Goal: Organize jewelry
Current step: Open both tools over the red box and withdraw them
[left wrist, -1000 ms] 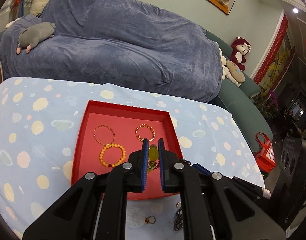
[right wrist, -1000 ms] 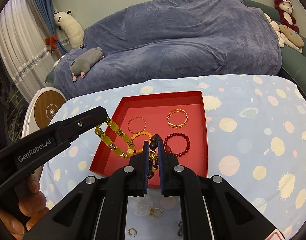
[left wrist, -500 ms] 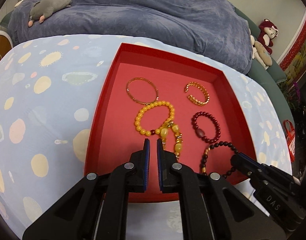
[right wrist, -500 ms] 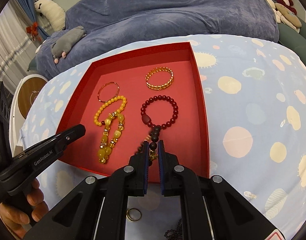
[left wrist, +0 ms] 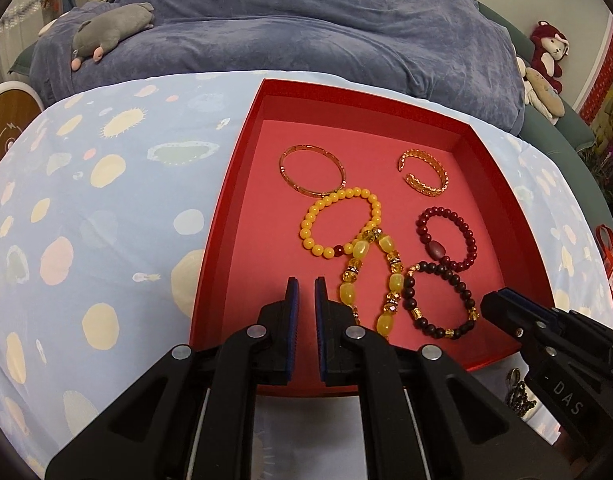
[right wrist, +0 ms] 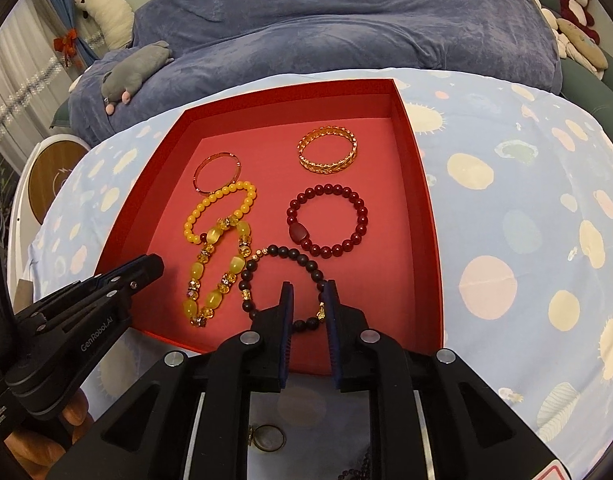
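A: Where's the dark bead bracelet?
B: Flat in the red tray, by its near edge. The right tongs stand apart over the bracelet's near arc, gripping nothing.
A: And the left tongs?
B: A narrow gap between the pads, empty, over the tray's near edge, just left of the yellow stone bracelet.
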A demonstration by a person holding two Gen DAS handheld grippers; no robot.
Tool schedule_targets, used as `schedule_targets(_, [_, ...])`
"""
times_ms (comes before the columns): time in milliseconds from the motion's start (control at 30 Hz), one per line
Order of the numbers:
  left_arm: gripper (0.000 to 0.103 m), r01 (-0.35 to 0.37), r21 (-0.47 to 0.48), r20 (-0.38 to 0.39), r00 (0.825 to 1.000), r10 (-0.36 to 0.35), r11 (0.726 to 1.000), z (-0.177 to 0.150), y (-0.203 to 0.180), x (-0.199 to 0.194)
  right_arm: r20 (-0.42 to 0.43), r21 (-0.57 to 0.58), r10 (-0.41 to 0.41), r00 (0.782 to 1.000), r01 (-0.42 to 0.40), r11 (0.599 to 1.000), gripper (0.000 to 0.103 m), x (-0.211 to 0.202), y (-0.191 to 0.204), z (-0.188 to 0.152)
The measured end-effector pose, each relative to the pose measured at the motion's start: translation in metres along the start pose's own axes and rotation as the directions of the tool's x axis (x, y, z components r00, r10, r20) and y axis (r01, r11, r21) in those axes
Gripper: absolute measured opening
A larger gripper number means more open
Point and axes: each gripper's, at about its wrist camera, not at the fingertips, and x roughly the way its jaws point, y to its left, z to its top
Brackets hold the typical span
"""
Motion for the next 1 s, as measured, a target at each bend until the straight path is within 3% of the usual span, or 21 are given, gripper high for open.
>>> schedule_targets(433, [0.011, 0.004, 0.008, 0.041, 0.999, -0.004, 1.000, -0.006, -0.008, -0.025, 0.056, 0.029, 0.018, 0.998, -0.020, 0.999, 0.019, -0.033, -0.004, -0.001])
schedule_targets(1000, [0.018, 0.001, 0.033, 0.048, 0.999, -0.002, 0.999, -0.039, -0.020, -0.067, 0.077, 0.061, 0.013, 0.997, -0.017, 0.998, 0.019, -0.081, -0.020, -0.039])
